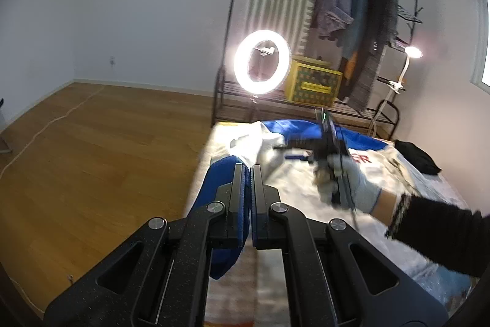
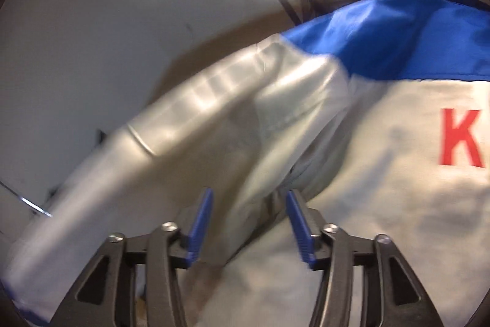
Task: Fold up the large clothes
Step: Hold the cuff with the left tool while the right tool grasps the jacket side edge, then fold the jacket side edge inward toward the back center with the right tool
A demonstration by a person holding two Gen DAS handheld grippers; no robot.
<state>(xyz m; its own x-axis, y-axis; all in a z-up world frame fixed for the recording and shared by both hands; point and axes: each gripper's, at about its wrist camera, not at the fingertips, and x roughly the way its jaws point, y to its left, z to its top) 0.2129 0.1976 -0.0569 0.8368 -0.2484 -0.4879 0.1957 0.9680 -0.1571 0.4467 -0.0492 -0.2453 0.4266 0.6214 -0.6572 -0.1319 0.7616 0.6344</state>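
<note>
One white and blue jacket (image 1: 294, 173) lies spread on the bed (image 1: 435, 186), mid-fold: the left gripper (image 1: 248, 170) pinches its blue cuff (image 1: 214, 204) at the near left, the right gripper (image 2: 249, 201) hangs spread over the sleeve (image 2: 190, 137), seemingly needing to close on it next.

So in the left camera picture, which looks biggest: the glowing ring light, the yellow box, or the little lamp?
1. Glowing ring light
2. Yellow patterned box, looking somewhat smaller
3. Small glowing lamp head, clearly smallest

They may stand at different distances, so real sizes stay unsure.
</note>
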